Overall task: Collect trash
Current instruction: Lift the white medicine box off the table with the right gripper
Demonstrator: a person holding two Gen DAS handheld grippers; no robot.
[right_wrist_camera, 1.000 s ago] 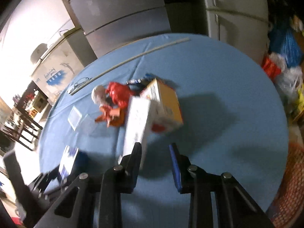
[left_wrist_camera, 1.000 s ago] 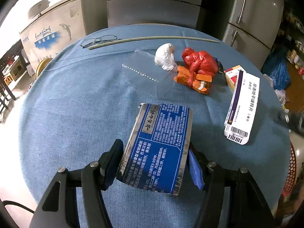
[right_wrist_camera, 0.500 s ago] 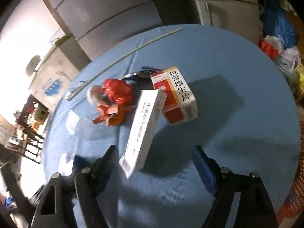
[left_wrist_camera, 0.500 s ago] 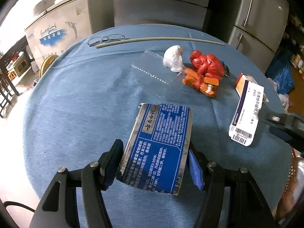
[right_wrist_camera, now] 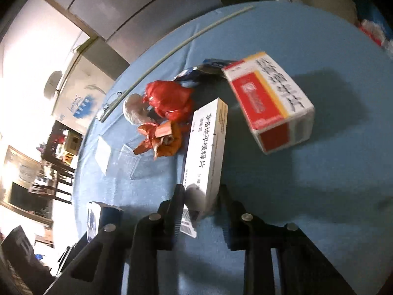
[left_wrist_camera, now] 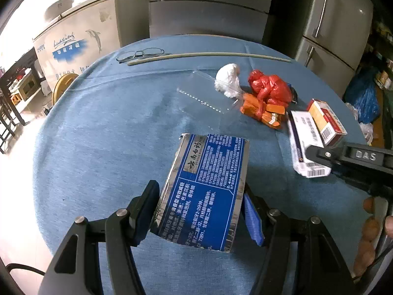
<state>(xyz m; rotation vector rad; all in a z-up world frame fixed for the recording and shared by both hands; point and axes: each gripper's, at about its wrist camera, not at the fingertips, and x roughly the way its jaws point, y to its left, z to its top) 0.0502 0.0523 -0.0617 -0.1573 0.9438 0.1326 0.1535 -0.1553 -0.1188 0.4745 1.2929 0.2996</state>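
Note:
My left gripper (left_wrist_camera: 200, 201) is shut on a blue and silver foil packet (left_wrist_camera: 203, 186) and holds it over the blue tablecloth (left_wrist_camera: 110, 127). My right gripper (right_wrist_camera: 200, 196) has its jaws around the near end of a long white medicine box (right_wrist_camera: 206, 152), closing on it; the gripper also shows in the left wrist view (left_wrist_camera: 348, 162) at the box (left_wrist_camera: 303, 142). A red and yellow box (right_wrist_camera: 270, 103), a red bag (right_wrist_camera: 169, 98), an orange wrapper (right_wrist_camera: 162, 140), a white wad (right_wrist_camera: 133, 109) and clear plastic (right_wrist_camera: 125, 162) lie beyond.
Glasses (left_wrist_camera: 140, 54) and a long thin rod (left_wrist_camera: 208, 55) lie at the table's far edge. Refrigerators (left_wrist_camera: 339, 22) and a chest freezer (left_wrist_camera: 81, 41) stand behind the round table. A red basket edge and bags sit on the floor to the right.
My right gripper moved down onto the white box and narrowed its jaws around the box's near end. My left gripper kept its hold on the foil packet.

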